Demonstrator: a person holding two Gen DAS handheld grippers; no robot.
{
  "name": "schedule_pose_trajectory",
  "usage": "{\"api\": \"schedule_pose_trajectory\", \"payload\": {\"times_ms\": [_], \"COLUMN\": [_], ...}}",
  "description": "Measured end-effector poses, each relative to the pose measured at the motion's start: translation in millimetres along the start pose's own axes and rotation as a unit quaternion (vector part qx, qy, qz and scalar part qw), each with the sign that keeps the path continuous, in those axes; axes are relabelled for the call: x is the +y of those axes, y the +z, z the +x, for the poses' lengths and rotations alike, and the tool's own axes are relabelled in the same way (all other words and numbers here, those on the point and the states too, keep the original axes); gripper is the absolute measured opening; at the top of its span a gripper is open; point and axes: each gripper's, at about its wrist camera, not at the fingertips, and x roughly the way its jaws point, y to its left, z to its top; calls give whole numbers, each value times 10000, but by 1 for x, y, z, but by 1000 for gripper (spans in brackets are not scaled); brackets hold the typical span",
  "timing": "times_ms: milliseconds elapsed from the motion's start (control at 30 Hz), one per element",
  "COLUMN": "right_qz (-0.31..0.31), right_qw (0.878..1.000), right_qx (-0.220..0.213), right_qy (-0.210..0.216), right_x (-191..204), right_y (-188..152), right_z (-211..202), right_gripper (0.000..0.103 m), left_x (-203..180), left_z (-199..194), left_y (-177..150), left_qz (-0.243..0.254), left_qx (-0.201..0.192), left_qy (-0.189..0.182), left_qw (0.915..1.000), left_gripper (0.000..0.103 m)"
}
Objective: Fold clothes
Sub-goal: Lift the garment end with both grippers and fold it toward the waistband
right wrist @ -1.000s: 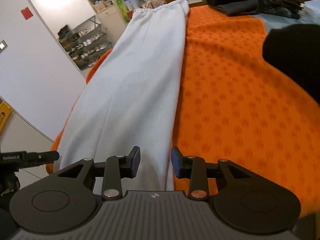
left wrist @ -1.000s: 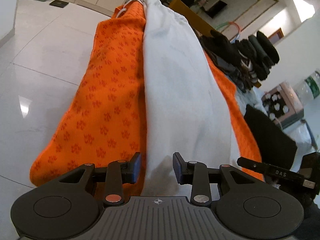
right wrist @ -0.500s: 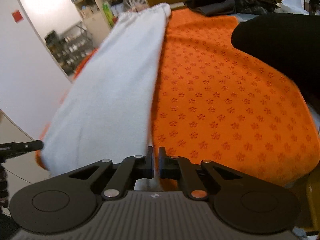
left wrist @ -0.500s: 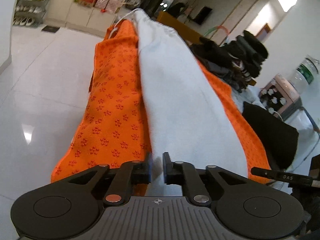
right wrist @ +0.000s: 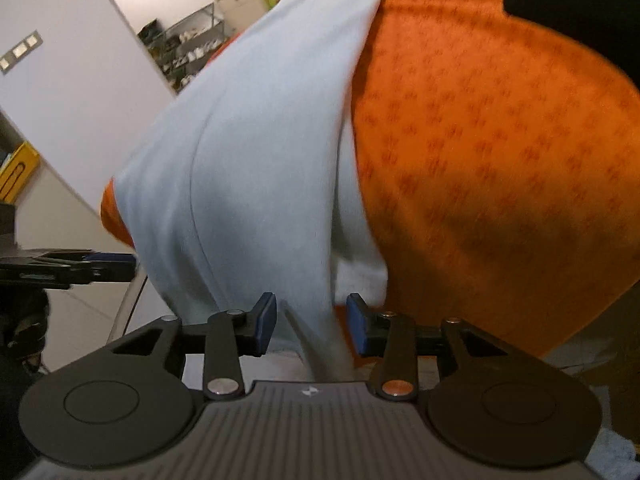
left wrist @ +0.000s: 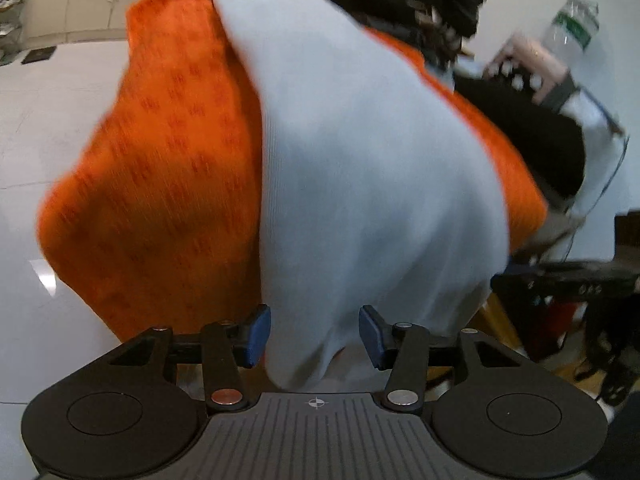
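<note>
- Left gripper: I read its jaws as spread wide. The near end of the white garment hangs down between the blue pads; neither pad presses on the cloth.
- Right gripper: I read its jaws as spread wide too. A fold of the same white garment drops between the two pads, and I see a gap on both sides of it.
- Task item: the white garment lies lengthwise along the orange blanket that covers the desk. Its gathered waistband end sits at the far end in the right wrist view. The near end hangs past the desk edge, toward both grippers.
- In the right wrist view the orange blanket is bare to the right of the garment. In the left wrist view it shows mostly to the left, with a narrow strip on the right.
- A black garment lies on the desk to the right of the white one, apart from it. A pile of dark clothes sits at the far end.
- A clear water bottle stands beyond the black garment.
- Both views are motion-blurred; I cannot resolve finer fabric detail.
- The left gripper's side shows at the left edge of the right wrist view.
</note>
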Motion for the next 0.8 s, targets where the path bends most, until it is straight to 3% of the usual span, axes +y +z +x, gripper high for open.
{"api": "schedule_pose_trajectory", "payload": {"times_ms": [100, 167, 200, 233, 300, 367, 433, 533, 700, 800], "right_qz": [-51, -92, -90, -88, -26, 2, 161, 427, 831, 972], "right_qw": [9995, 9990, 9989, 9987, 9978, 9967, 9954, 9924, 9845, 9785], "right_qx": [211, 272, 264, 257, 298, 324, 288, 221, 40, -217], "right_qy": [216, 333, 385, 436, 587, 745, 900, 1130, 1542, 1806], "right_x": [-5, -7, -8, -10, -13, -14, -14, -15, -13, -9], "right_y": [-5, -6, -5, -5, -5, -5, -4, -3, 0, 18], "right_z": [15, 20, 21, 21, 18, 10, -1, -20, -51, -66], "right_gripper": [44, 43, 39, 20, 8, 7, 6, 6, 6, 5], "left_x": [0, 0, 0, 0, 1, 0, -1, -4, -8, -9], "left_z": [13, 22, 26, 31, 38, 36, 30, 14, -31, -60], "left_y": [-2, -3, -3, -4, -5, -7, -11, -18, -23, -9], "left_qz": [21, 35, 42, 49, 49, -24, -74, -150, -355, -388], "left_qx": [102, 169, 203, 237, 311, 422, 527, 572, 279, 18], "left_qy": [14, 23, 28, 33, 25, -162, -374, -654, -851, -906], "left_qw": [9999, 9998, 9998, 9997, 9995, 9990, 9979, 9961, 9953, 9951], "left_gripper": [52, 58, 63, 64, 63, 48, 15, 8, 7, 7]}}
